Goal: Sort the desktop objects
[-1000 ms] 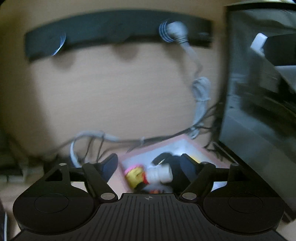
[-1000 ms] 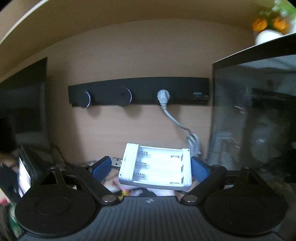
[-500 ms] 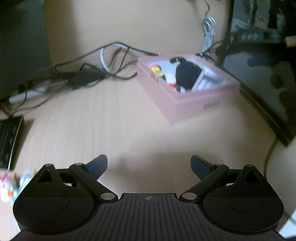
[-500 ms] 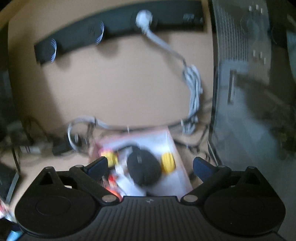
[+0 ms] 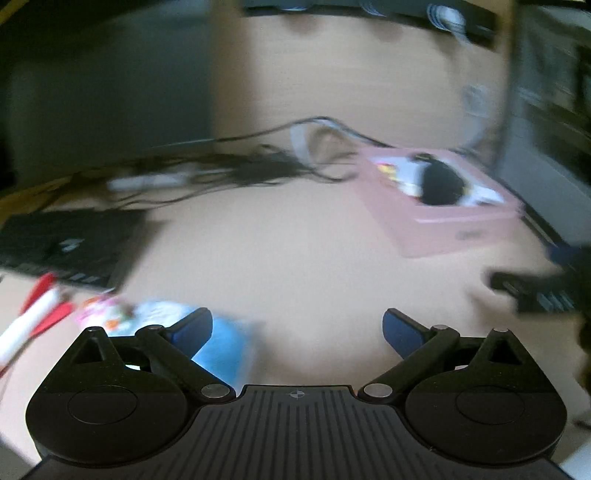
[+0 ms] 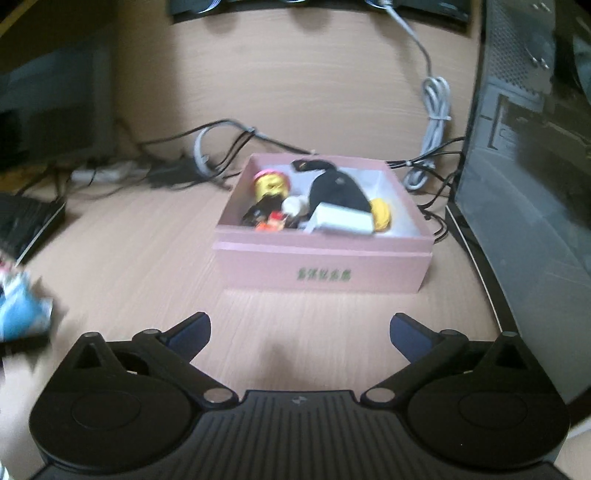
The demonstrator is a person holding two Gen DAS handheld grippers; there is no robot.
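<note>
Now both grippers, left (image 5: 297,328) and right (image 6: 299,328), have just spread wide, empty; blur risks the left fumbling the blue packet (image 5: 221,347) near the desk's (image 5: 314,258) front edge.

Desk clutter behind the work area

Wooden desk (image 6: 129,258); tangled dark cables (image 6: 221,129) along back panel; coiled grey cord (image 6: 436,107) hanging from black socket strip (image 6: 424,7); dark computer case (image 6: 535,184) at right; black keyboard (image 5: 66,243) at left.
</note>
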